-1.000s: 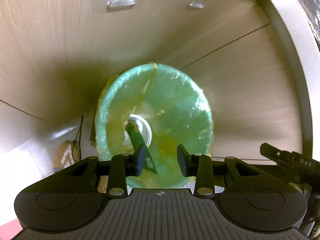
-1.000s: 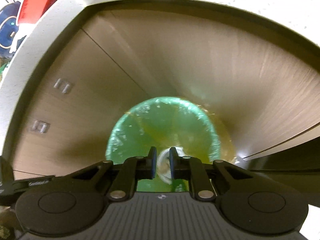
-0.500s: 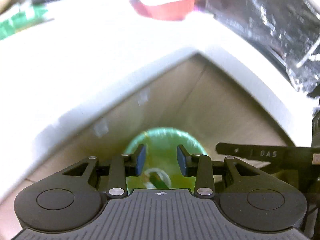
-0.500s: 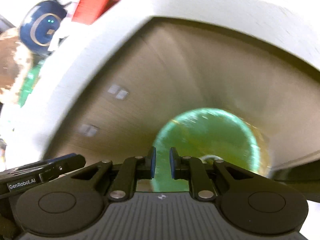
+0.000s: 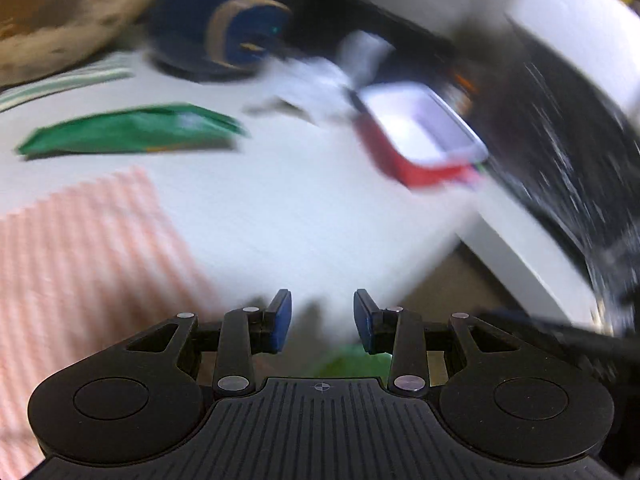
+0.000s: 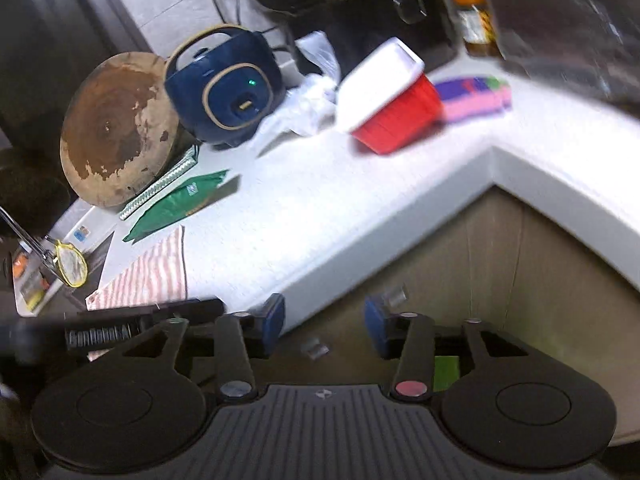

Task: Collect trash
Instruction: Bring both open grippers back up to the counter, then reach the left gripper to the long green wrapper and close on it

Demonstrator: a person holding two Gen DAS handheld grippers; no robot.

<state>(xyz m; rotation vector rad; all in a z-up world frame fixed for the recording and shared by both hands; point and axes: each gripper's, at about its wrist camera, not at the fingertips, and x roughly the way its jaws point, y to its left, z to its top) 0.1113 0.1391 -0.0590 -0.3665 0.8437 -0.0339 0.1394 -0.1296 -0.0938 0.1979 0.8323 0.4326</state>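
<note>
Green wrapper [image 6: 182, 204] lying flat on the white countertop [image 6: 304, 216], toward its left end, long axis running diagonally from the front edge up toward the back wall, narrower end pointing at the striped cloth [image 6: 150, 276] just beside it near the front edge. Crumpled clear plastic bag [image 6: 308, 96] farther back, between the navy rice cooker [image 6: 226, 88] and a tilted red container with a white lid [image 6: 386, 100]. Round, worn wooden chopping board [image 6: 116, 132] propped on edge against the cooker's left side, a green-and-white striped towel [image 6: 160, 188] under its lower rim. Purple and pink sponge cloths [image 6: 474, 96] behind the red container, close to the inner corner where the countertop turns. Wood-grain cabinet doors [image 6: 500, 280] below the edge; pale tiled wall behind. Left-wrist view heavily blurred. Left gripper [image 5: 322, 318] over the front edge, jaws apart, nothing between the blue pads [image 5: 280, 320]. Right gripper [image 6: 324, 326] over the cabinet front, jaws opening, nothing between them.
</note>
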